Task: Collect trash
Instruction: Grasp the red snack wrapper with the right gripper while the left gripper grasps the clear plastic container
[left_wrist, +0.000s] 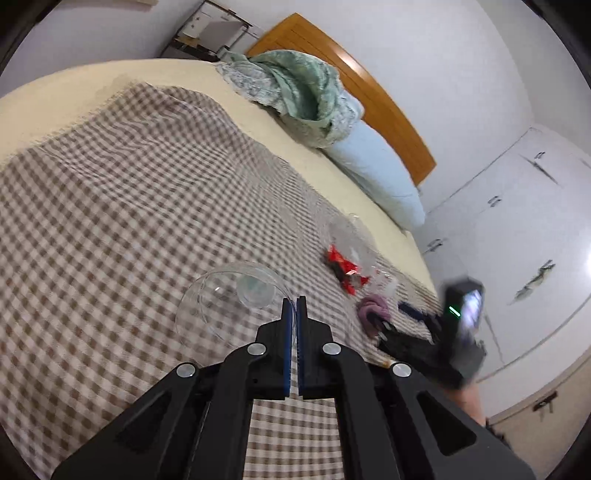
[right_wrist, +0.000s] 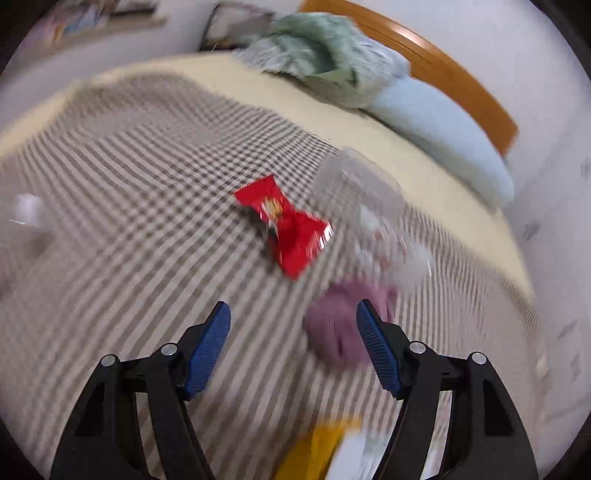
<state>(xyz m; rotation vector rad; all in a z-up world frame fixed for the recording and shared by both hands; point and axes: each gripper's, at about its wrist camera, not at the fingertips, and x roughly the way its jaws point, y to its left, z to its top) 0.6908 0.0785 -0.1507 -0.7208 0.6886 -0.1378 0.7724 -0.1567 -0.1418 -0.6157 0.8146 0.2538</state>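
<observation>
Trash on checked bedspread (left_wrist: 129, 192), near the bed's side edge; catalogue of positions.

Item one: red wrapper (right_wrist: 284, 225), flat on the cloth, long axis running diagonally from upper left to lower right in the right wrist view. Lies ahead of the right gripper (right_wrist: 293, 325), a little beyond its tips, roughly on its centre line.

Item two: crumpled clear plastic (right_wrist: 369, 206), just beside the wrapper on its right, toward the pillow (right_wrist: 443, 122).

Item three: purple bundle (right_wrist: 340, 328), soft, possibly cloth; sits against the right-hand blue pad, partly inside the gap. Contact cannot be told through the blur.

Item four: yellow and white object (right_wrist: 325, 450), low in the frame beneath the gripper; identity unclear.

Right gripper: jaws spread wide, nothing pinched. Nearer arm to all four items; judged the one to take the wrapper.

Left gripper (left_wrist: 293, 301): pads pressed together on the thin rim of a clear plastic bowl (left_wrist: 229, 299), which is held just above or resting on the bedspread. Wrapper lies off to its right, well apart.
</observation>
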